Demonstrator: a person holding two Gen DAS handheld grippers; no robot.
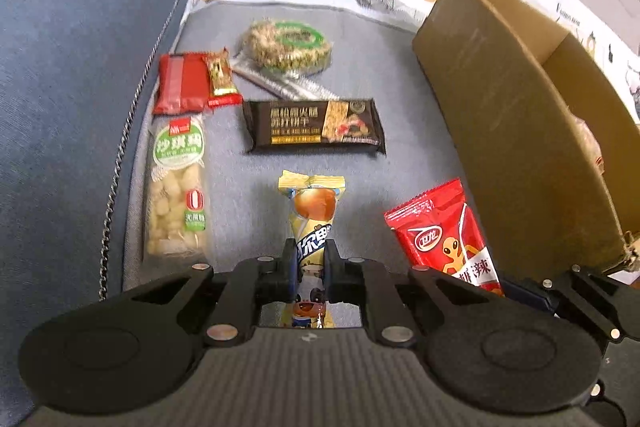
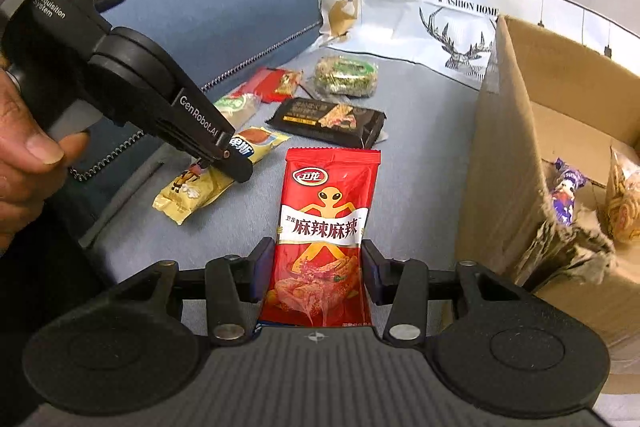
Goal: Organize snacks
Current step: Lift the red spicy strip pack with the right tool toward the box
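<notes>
Left gripper (image 1: 307, 263): my jaws pinch the yellow foil snack stick (image 1: 314, 211), frame centre. Right gripper (image 2: 318, 267): jaws flank the red spicy-strip packet (image 2: 326, 227), contact unclear. Both likely bound for the brown cardboard box (image 2: 504, 155), right.

Both views are bright and evenly lit, daylight-soft, with no hard shadows on the grey cushion (image 1: 224, 183). A warm orange flare washes over the box (image 1: 520, 131) at the right edge of the left wrist view, bleaching its inner wall. Short, faint shadows sit just under the snacks. Fisheye bending is strong: the sofa seam and box edges curve, and the corners go black. The far snacks, like the round cake (image 1: 286, 45), are soft and a bit smeared; the dark biscuit pack (image 1: 316, 125) is sharper. In the right wrist view the red pack (image 2: 324, 227) is crisp, with a mild sheen on its foil.
</notes>
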